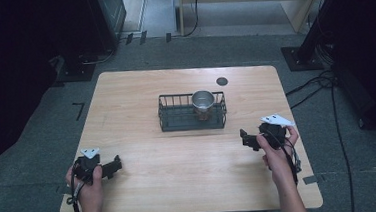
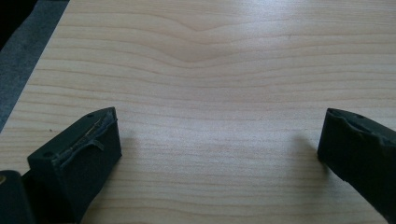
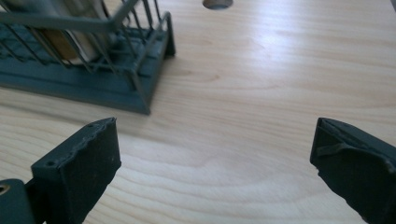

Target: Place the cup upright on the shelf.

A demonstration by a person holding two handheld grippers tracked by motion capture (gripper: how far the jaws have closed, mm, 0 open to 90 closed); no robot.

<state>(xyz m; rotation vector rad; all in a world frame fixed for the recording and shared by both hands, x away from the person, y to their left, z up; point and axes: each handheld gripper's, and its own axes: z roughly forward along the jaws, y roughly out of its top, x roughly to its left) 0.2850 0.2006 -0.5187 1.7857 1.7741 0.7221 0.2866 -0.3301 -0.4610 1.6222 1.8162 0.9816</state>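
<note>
High view showed a black wire basket (image 1: 192, 111) at the middle of the wooden table (image 1: 180, 161), with a metal cup (image 1: 203, 102) standing in its right end. Near the front left edge the left gripper (image 1: 116, 165) rested with jaws spread wide over bare wood, well apart from the basket. The right gripper (image 1: 245, 138), jaws likewise spread and holding nothing, sat near the basket's right front corner.
</note>
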